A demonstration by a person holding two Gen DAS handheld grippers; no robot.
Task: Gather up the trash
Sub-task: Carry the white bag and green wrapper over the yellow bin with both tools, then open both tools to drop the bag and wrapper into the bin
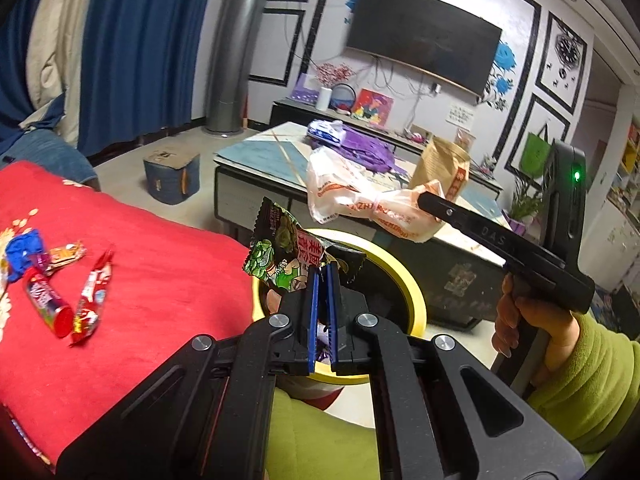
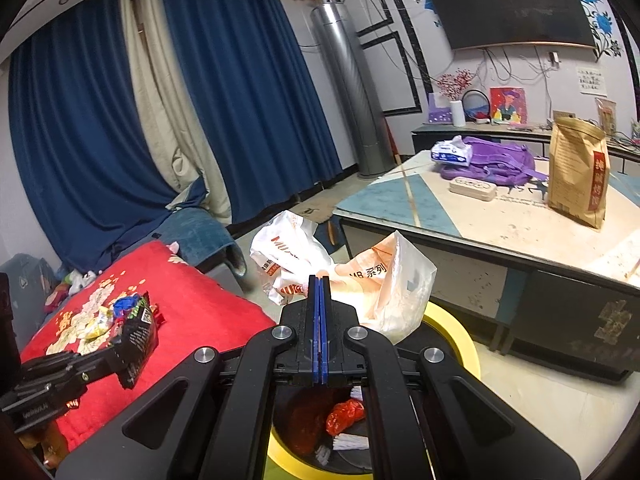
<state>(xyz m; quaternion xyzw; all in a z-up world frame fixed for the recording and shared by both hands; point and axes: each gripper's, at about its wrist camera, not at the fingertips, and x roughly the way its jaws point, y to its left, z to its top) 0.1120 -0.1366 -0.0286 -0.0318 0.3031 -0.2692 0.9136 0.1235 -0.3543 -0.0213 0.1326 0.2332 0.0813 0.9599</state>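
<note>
Blanket, far left: wrappers not yet collected. Left gripper pinches a green wrapper, held over the bin, likely for dropping. Right gripper, pads pressed together, clamps a plastic bag above the same bin; 1 red scrap lies inside.

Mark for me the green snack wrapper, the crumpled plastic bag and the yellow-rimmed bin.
green snack wrapper [image 1: 280, 256], left wrist view, printed front.
crumpled plastic bag [image 2: 396, 292], right wrist view, translucent right lobe.
yellow-rimmed bin [image 2: 456, 336], right wrist view, far right rim.
</note>
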